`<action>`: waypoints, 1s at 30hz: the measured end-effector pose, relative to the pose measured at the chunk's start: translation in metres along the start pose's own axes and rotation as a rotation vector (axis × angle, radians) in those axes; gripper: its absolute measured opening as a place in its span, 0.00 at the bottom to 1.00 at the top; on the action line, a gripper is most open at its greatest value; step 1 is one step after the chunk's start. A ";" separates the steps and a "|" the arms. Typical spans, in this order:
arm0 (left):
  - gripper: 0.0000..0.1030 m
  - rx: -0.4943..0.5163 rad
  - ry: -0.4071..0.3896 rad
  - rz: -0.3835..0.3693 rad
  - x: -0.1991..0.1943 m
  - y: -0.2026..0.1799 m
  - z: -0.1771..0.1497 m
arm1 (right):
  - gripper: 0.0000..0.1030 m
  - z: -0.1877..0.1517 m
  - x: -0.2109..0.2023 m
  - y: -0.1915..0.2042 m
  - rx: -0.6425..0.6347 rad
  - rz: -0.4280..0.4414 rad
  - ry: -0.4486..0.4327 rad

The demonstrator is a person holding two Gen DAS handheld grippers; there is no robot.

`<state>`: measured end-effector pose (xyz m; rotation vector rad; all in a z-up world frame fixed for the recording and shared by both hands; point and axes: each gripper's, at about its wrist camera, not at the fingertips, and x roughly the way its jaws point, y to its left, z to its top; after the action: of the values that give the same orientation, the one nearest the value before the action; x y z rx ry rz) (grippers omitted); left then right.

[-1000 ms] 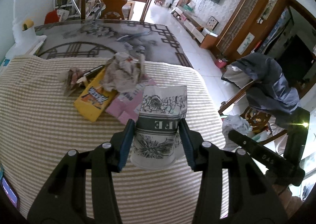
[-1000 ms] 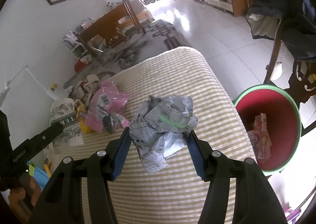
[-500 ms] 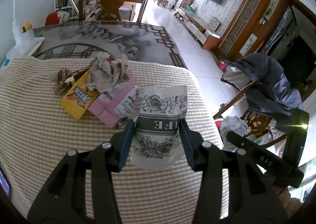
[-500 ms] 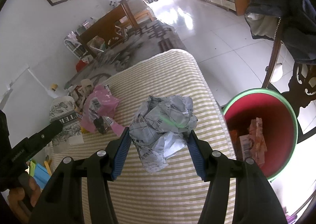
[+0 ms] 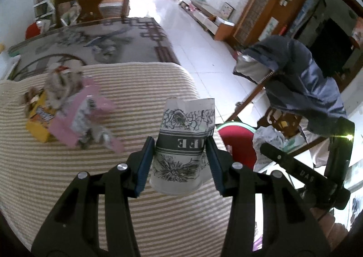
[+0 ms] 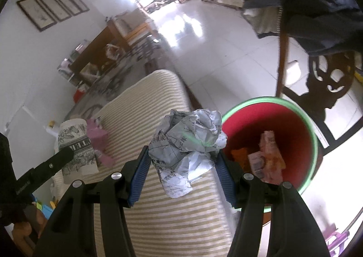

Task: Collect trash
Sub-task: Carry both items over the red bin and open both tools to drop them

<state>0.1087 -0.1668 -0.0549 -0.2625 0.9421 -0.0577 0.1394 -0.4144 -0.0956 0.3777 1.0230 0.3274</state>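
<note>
My left gripper (image 5: pixel 179 164) is shut on a crushed paper cup (image 5: pixel 181 143) with black flower print, held above the striped table's right part. My right gripper (image 6: pixel 183 164) is shut on a crumpled newspaper ball (image 6: pixel 188 139), held over the table edge just left of the red bin (image 6: pixel 292 121) with a green rim. The bin holds several wrappers (image 6: pixel 265 159). The bin also shows in the left wrist view (image 5: pixel 238 141), beyond the cup. A trash pile lies on the table's left: a pink wrapper (image 5: pixel 74 116), a yellow packet (image 5: pixel 38 118) and crumpled paper (image 5: pixel 61 80).
The striped tablecloth (image 5: pixel 136 89) ends at a rounded edge on the right. A wooden chair with a dark jacket (image 5: pixel 295 75) stands beyond the bin. A patterned table (image 5: pixel 102 39) and wooden chair (image 5: pixel 90 0) stand behind. White tiled floor (image 6: pixel 215 57) lies beyond.
Both grippers have moved right toward the bin with their loads. The trash pile has slid left in the left wrist view, and the bin now looms closer in the right wrist view.
</note>
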 end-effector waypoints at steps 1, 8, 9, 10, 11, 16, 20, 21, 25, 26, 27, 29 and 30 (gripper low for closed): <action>0.43 0.008 0.005 -0.004 0.003 -0.005 0.000 | 0.54 0.001 -0.002 -0.005 0.007 -0.005 -0.004; 0.43 0.078 0.035 -0.040 0.024 -0.042 0.007 | 0.54 0.008 -0.013 -0.045 0.075 -0.047 -0.026; 0.43 0.083 0.040 -0.046 0.026 -0.045 0.007 | 0.54 0.010 -0.015 -0.049 0.084 -0.054 -0.029; 0.43 0.092 0.045 -0.056 0.030 -0.050 0.008 | 0.54 0.011 -0.016 -0.053 0.090 -0.059 -0.033; 0.43 0.099 0.049 -0.071 0.034 -0.055 0.008 | 0.54 0.013 -0.018 -0.056 0.093 -0.065 -0.037; 0.43 0.132 0.093 -0.131 0.055 -0.080 0.006 | 0.55 0.018 -0.027 -0.079 0.125 -0.088 -0.055; 0.43 0.164 0.131 -0.170 0.071 -0.100 0.005 | 0.55 0.019 -0.031 -0.092 0.150 -0.103 -0.059; 0.43 0.173 0.142 -0.187 0.075 -0.105 0.005 | 0.55 0.019 -0.031 -0.094 0.156 -0.106 -0.060; 0.63 0.203 0.197 -0.201 0.088 -0.118 0.003 | 0.61 0.022 -0.030 -0.103 0.186 -0.102 -0.057; 0.71 0.198 0.194 -0.200 0.088 -0.117 0.002 | 0.64 0.022 -0.029 -0.105 0.199 -0.101 -0.056; 0.71 0.190 0.188 -0.206 0.087 -0.115 0.002 | 0.66 0.021 -0.030 -0.107 0.216 -0.099 -0.063; 0.71 0.189 0.190 -0.209 0.086 -0.113 0.002 | 0.73 0.020 -0.031 -0.108 0.232 -0.099 -0.076; 0.71 0.189 0.182 -0.201 0.083 -0.110 0.003 | 0.74 0.020 -0.030 -0.107 0.240 -0.102 -0.076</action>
<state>0.1675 -0.2857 -0.0921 -0.1780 1.0807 -0.3587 0.1514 -0.5259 -0.1120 0.5484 1.0055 0.0976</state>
